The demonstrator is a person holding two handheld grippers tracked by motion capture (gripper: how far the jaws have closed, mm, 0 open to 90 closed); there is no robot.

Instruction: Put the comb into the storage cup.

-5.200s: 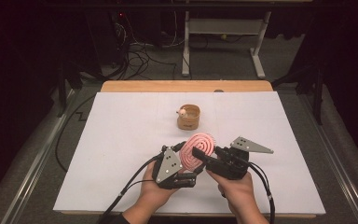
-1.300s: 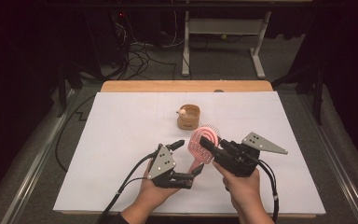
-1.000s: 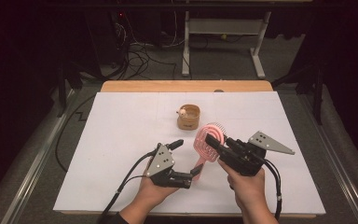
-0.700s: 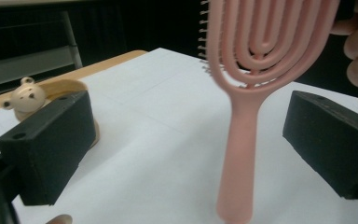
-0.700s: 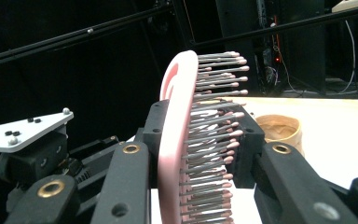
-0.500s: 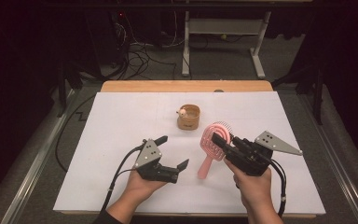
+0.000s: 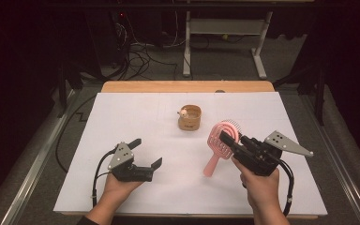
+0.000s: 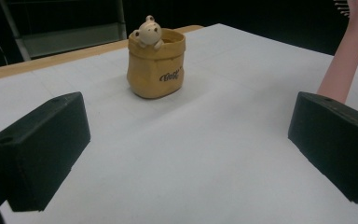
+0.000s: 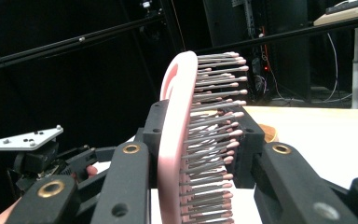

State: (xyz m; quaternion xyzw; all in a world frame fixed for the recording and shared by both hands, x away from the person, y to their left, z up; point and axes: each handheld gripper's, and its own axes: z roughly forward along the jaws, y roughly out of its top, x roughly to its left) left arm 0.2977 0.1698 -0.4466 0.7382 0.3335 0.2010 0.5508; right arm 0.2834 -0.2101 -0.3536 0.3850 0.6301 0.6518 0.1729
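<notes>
A pink hairbrush (image 7: 219, 145) is clamped by its head in the right gripper (image 7: 228, 140), handle slanting down toward the near table (image 7: 122, 112). At near left, the left gripper (image 7: 146, 152) is held wide, nothing between its just-opened jaws. A yellow bear pouch (image 7: 189, 117) stands farther back.

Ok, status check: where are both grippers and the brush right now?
Right gripper shut on pink hairbrush, head clamped, handle down. Left gripper open, empty, jaws just widened. Tan pouch beyond, nothing between.

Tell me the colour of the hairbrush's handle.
Pink, like the rest of the hairbrush; it shows best in the high view.
</notes>
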